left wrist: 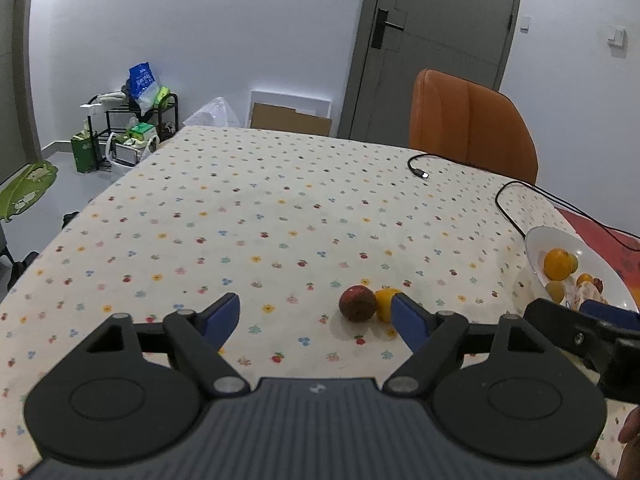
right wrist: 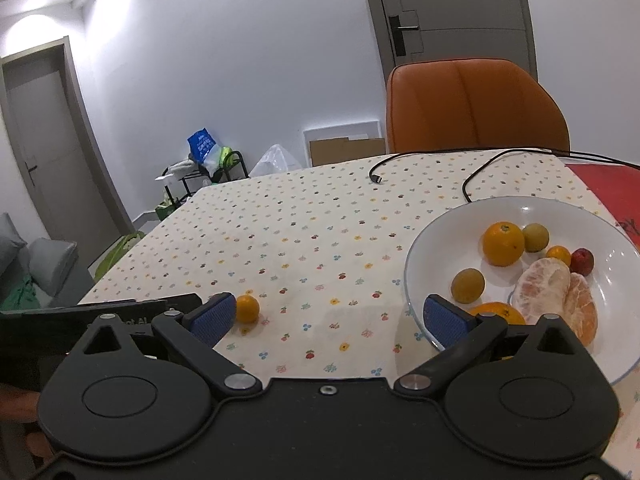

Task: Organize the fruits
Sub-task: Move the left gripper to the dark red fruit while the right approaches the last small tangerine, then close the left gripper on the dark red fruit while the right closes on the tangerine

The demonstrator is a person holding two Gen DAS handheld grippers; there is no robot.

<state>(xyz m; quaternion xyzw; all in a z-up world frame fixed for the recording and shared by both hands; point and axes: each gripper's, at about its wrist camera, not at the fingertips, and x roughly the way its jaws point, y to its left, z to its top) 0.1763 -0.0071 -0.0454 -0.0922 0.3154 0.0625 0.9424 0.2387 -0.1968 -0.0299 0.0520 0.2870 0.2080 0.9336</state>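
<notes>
A dark red round fruit (left wrist: 357,303) and a small orange fruit (left wrist: 384,301) lie side by side on the dotted tablecloth (left wrist: 280,216). My left gripper (left wrist: 316,316) is open just before them, its right finger beside the orange one. The white bowl (right wrist: 448,220) holds an orange (right wrist: 503,243), several small fruits and a peeled citrus (right wrist: 554,292). My right gripper (right wrist: 328,316) is open, its right finger over the bowl's near rim; nothing sits between the fingers. The small orange fruit (right wrist: 247,308) shows beside its left finger. The bowl (left wrist: 538,240) appears at the right edge of the left wrist view.
An orange chair (right wrist: 472,108) stands at the table's far side. Two black cables (right wrist: 468,184) trail across the far right of the table, next to a red cloth (right wrist: 608,188). A rack with bags (left wrist: 132,128) stands on the floor at left. Someone's hand (left wrist: 630,440) shows at lower right.
</notes>
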